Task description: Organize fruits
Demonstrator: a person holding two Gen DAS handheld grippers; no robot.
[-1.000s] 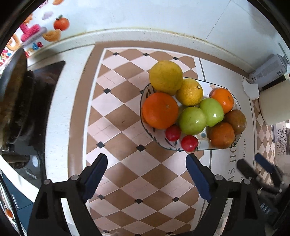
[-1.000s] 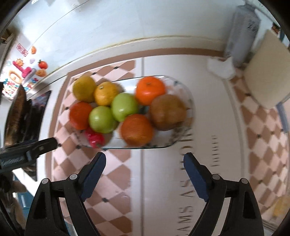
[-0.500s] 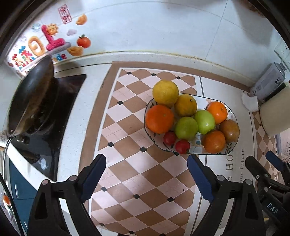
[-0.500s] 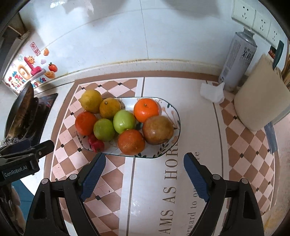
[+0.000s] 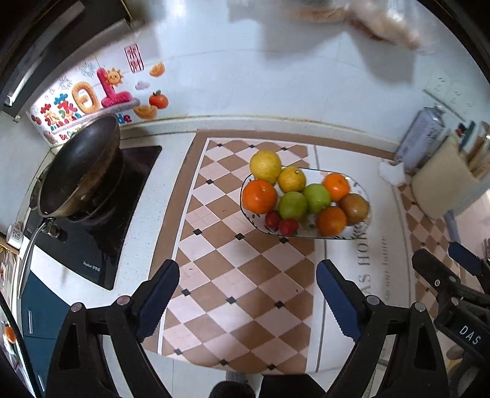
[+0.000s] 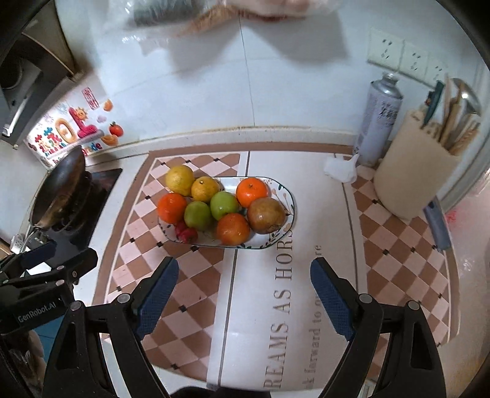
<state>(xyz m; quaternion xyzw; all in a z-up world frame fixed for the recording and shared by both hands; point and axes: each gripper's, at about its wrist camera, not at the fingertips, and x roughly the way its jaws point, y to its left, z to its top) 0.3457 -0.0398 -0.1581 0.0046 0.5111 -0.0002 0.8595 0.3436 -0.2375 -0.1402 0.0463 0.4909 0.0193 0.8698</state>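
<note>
On oval plate: piled mixed fruits.

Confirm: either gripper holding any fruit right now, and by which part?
Nothing held. Left gripper and right gripper are both open and empty above the mat; all fruit sits on the plate.

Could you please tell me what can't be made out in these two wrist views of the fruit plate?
- Left wrist view: blurred object at the top edge, cut off.
- Right wrist view: mat lettering, cut by the plate.
- Right wrist view: small red fruits, half hidden behind a green apple; kind unclear.
</note>
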